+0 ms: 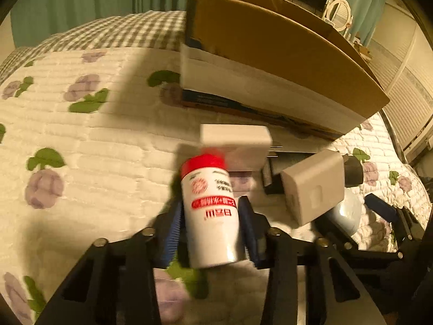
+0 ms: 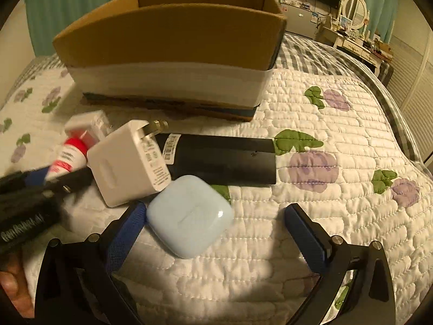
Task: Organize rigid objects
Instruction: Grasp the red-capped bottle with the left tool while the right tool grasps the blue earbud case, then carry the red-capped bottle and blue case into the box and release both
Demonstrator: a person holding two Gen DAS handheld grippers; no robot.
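My left gripper [image 1: 209, 211] is shut on a white bottle with a red cap [image 1: 209, 211], held above the quilt; the bottle also shows in the right wrist view [image 2: 69, 157]. My right gripper [image 2: 216, 216] is open, with a pale blue earbud case [image 2: 189, 216] lying between its fingers, close to the left finger. A white charger plug [image 2: 127, 162] lies just left of the case and shows in the left wrist view [image 1: 314, 187]. A black cylinder [image 2: 224, 159] lies behind them. An open cardboard box [image 2: 170, 54] stands farther back and shows in the left wrist view [image 1: 270, 54].
A small white box [image 1: 235, 135] lies beyond the bottle; it shows in the right wrist view [image 2: 92, 124]. Everything rests on a white quilted bedspread [image 2: 324, 189] with purple flowers. A dresser with a mirror [image 2: 354, 8] stands far back right.
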